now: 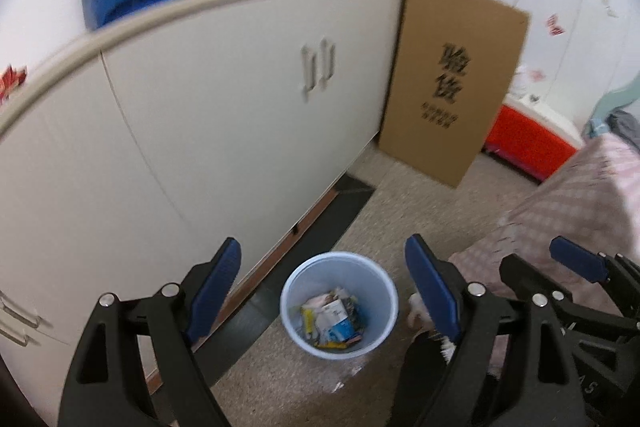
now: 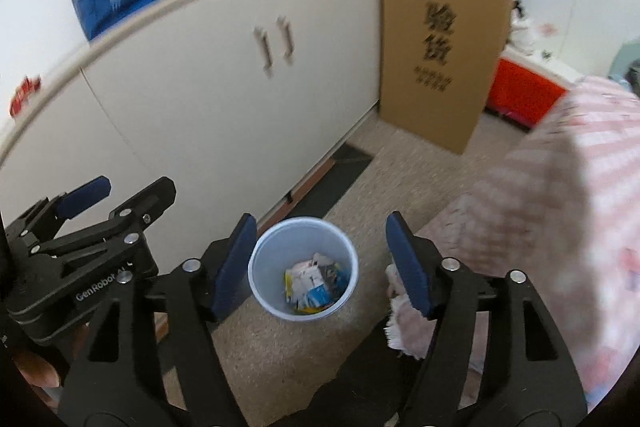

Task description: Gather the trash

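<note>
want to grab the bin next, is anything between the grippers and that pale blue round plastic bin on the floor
Nothing visible blocks it. The pale blue round plastic bin stands on bare carpet, framed between the open jaws of the right gripper and of the left gripper. The white cabinet and pink bedspread only flank it.

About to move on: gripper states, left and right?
Left gripper: open, holding nothing.
Right gripper: open, holding nothing.

A pale blue bin [image 1: 339, 305] is seen at 6 o'clock, filled with white, yellow and blue wrappers [image 1: 333, 319]. Cream cabinet doors [image 1: 224, 115] are shown at 10 o'clock, a brown box [image 1: 454, 79] with black print at 1 o'clock, a pink-and-white checked cover [image 2: 560, 195] at 3 o'clock. Blue pads [image 1: 218, 291] are carried on black frames.
</note>
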Tool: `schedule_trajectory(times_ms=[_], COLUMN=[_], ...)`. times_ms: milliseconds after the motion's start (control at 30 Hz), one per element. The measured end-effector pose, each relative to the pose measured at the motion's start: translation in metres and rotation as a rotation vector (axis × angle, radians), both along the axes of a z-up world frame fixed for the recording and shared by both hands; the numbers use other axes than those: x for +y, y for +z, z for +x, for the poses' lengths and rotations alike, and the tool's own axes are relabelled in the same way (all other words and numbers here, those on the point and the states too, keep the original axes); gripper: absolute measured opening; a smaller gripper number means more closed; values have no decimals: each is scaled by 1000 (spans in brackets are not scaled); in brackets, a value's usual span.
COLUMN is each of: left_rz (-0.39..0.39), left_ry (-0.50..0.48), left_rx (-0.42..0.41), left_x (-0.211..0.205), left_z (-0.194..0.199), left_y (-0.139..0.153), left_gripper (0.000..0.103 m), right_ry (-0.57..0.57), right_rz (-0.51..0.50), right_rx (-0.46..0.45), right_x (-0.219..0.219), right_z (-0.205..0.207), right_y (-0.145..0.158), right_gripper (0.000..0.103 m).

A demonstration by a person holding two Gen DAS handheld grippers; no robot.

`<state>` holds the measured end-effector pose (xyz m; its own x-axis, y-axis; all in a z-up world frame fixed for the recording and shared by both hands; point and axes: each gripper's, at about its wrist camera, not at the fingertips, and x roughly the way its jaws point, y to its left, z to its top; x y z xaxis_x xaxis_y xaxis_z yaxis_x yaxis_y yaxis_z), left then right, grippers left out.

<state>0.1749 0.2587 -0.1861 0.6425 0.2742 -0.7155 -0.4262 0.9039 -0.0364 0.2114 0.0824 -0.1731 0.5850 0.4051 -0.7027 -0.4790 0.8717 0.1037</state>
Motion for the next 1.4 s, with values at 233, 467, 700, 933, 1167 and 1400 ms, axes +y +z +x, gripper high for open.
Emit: schedule_trajectory(times_ms=[233, 467, 700, 933, 1167, 1400], left_rz=[67, 158, 179, 190, 203, 208], left_ry=[-117, -226, -331, -393, -409, -405], left_rx=[-176, -327, -422, -497, -539, -548], left_x=[-64, -135, -183, -213, -225, -223], left_z=[-44, -99, -147, -188, -211, -219], left_y=[76, 133, 163, 177, 185, 188], left_gripper=[86, 92, 95, 96, 97, 97], right_ry=[-115, -219, -330, -349, -356, -363], right_rz=[59, 118, 97, 141, 134, 131], right_rx=[-150, -280, -421, -455, -497, -513], right_x=[-79, -150, -201, -220, -222, -224], right_z=[-54, -118, -184, -229, -252, -261], right_y=[65, 111, 132, 139, 145, 147], right_gripper=[76, 82, 88, 91, 93, 94])
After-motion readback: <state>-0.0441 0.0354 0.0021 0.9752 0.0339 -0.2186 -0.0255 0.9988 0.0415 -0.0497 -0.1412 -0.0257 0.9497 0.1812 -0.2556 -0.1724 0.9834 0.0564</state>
